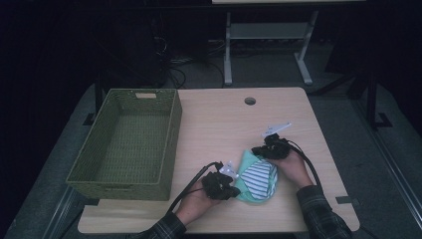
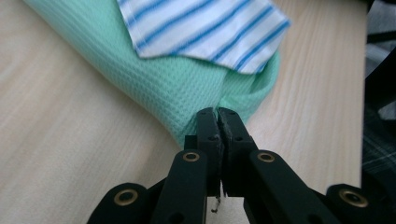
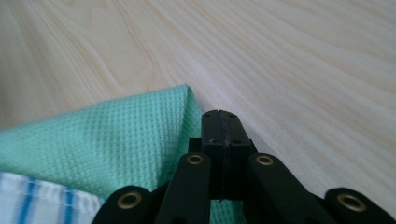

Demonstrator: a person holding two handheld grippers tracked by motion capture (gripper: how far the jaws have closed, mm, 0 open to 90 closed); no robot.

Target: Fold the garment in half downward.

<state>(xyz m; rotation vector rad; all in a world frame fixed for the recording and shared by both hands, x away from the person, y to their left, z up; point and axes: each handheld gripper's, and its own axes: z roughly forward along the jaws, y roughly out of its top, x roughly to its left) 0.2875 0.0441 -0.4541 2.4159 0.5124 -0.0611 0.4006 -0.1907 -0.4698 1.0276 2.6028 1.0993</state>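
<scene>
Lying at the lower centre of the high view, a folded mint-green waffle-weave cloth [image 1: 247, 175] is seen on a pale wood-grain tabletop [image 1: 219, 124], with a blue-and-white striped cloth [image 1: 259, 179] laid on top of it. The green cloth is flanked by both hands. The left gripper [image 1: 230, 180] is pressed against its lower-left edge; in the left gripper view the jaws are closed together, their tips meeting the green fold [image 2: 187, 88], though whether fabric is pinched between them cannot be told. The right gripper [image 1: 263, 149] is held at the cloth's upper-right corner, and in the right gripper view its jaws are shut, just beside the folded green corner [image 3: 140, 135].

A green woven basket [image 1: 171, 144] with a handle slot is placed at the left of the frame, on the table's left edge, well apart from the cloths. A round cable hole [image 1: 250, 101] is set near the table's far edge. Grey carpet [image 1: 348, 129] surrounds the table, and at the upper centre the white legs of another desk [image 1: 228, 50] and a tangle of cables [image 1: 189, 62] are seen against a dark room.
</scene>
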